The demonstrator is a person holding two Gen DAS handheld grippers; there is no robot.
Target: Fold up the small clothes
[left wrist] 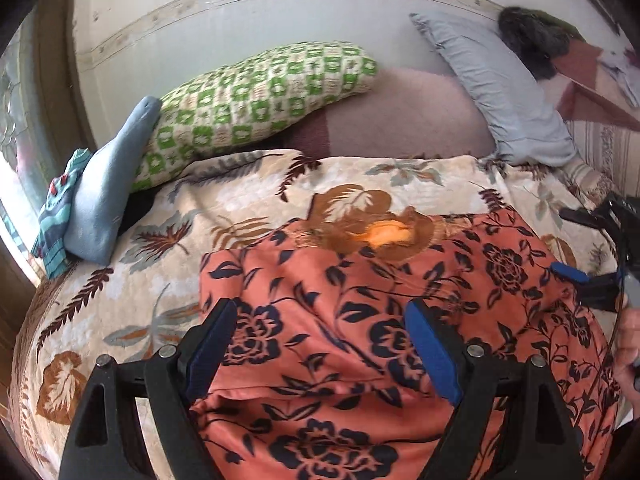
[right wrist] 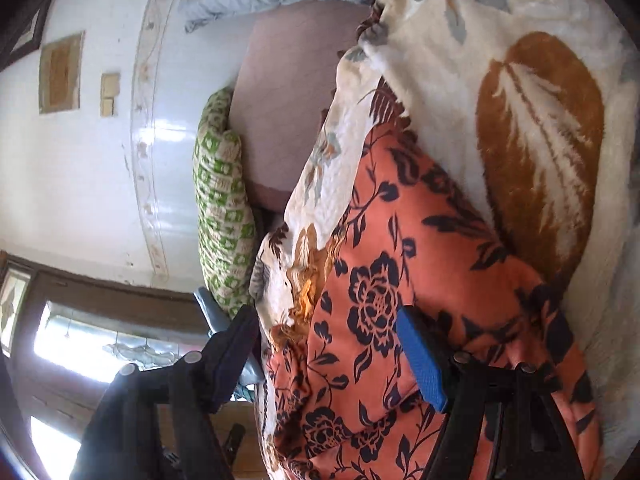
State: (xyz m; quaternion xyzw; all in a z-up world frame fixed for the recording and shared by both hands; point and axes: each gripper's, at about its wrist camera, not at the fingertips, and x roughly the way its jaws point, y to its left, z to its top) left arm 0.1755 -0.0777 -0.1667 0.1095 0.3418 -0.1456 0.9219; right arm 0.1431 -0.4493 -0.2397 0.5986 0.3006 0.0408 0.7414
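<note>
Orange floral garment [left wrist: 360, 340]: lay spread on the leaf-patterned blanket [left wrist: 120, 280] of the bed.
Left gripper [left wrist: 320, 344]: jaws stood apart, above the garment, not pressing it.
Right gripper [right wrist: 320, 348]: jaws apart; garment under them, unclamped.

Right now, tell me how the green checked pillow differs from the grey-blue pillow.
The green checked pillow has a green-and-cream square pattern; the grey-blue pillow is plain. The green one has folded blue clothes leaning against its end; the grey-blue one has none. Both lie along the wall at the bed's far edge.
</note>
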